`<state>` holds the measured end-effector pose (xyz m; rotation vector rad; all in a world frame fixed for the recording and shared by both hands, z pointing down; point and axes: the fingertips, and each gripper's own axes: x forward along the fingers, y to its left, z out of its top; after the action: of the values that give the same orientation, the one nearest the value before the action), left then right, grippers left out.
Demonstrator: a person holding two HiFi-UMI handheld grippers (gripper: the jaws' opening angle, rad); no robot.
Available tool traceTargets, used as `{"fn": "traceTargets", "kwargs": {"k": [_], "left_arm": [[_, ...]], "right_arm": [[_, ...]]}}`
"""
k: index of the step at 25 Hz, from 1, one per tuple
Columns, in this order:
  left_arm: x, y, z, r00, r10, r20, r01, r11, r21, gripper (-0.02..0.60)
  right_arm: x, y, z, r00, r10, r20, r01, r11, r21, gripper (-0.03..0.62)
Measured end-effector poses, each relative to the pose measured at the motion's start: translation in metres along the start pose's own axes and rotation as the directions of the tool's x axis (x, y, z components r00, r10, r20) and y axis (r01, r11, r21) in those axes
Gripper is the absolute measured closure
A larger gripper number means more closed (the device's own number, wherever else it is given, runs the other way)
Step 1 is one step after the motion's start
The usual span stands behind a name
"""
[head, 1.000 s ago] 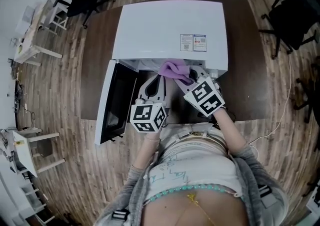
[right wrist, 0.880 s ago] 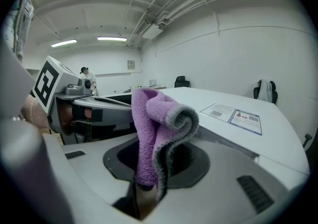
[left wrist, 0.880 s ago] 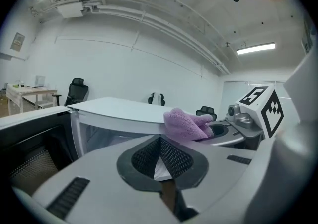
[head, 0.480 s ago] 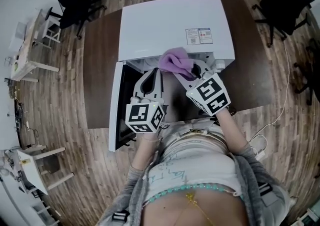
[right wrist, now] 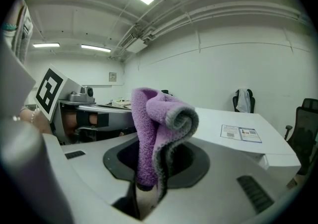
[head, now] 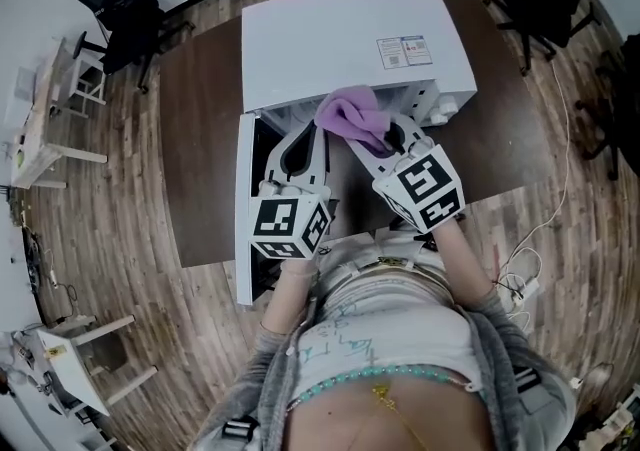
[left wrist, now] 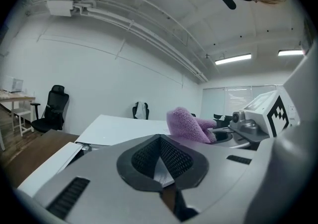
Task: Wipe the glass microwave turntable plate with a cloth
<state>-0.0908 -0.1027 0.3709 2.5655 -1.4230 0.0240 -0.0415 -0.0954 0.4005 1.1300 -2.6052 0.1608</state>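
White microwave (head: 330, 39) is noted on the dark counter (head: 205, 139), with its door (head: 243, 209) swung open at the left. The cavity is largely screened by the grippers and its contents are not made out. The purple cloth (right wrist: 154, 118) is clamped, folded and upright, between the fingers of the right gripper (right wrist: 149, 166), in front of the opening. The fingers of the left gripper (left wrist: 160, 141) are closed together, with only a pale unidentified sliver seen between the pads. The glass plate cannot be placed with certainty. A two-panel sticker (head: 403, 51) is recorded on the microwave top, its print too small to be read.
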Motion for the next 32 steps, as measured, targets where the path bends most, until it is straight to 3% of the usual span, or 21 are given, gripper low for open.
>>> {"fn": "traceTargets", "kwargs": {"k": [12, 25, 32], "left_arm": [[-0.023, -0.010, 0.002, 0.998, -0.060, 0.016, 0.060, 0.998, 0.016, 0.571], [-0.023, -0.033, 0.002, 0.994, -0.108, 0.022, 0.107, 0.992, 0.065, 0.571], [-0.020, -0.031, 0.000, 0.993, -0.115, 0.014, 0.114, 0.992, 0.056, 0.571]], "right_arm": [[-0.018, 0.020, 0.009, 0.997, -0.071, 0.037, 0.071, 0.997, 0.013, 0.479], [-0.033, 0.020, 0.009, 0.994, -0.096, 0.048, 0.096, 0.995, -0.002, 0.479], [-0.029, 0.020, 0.009, 0.996, -0.085, 0.040, 0.086, 0.996, -0.011, 0.479]]}}
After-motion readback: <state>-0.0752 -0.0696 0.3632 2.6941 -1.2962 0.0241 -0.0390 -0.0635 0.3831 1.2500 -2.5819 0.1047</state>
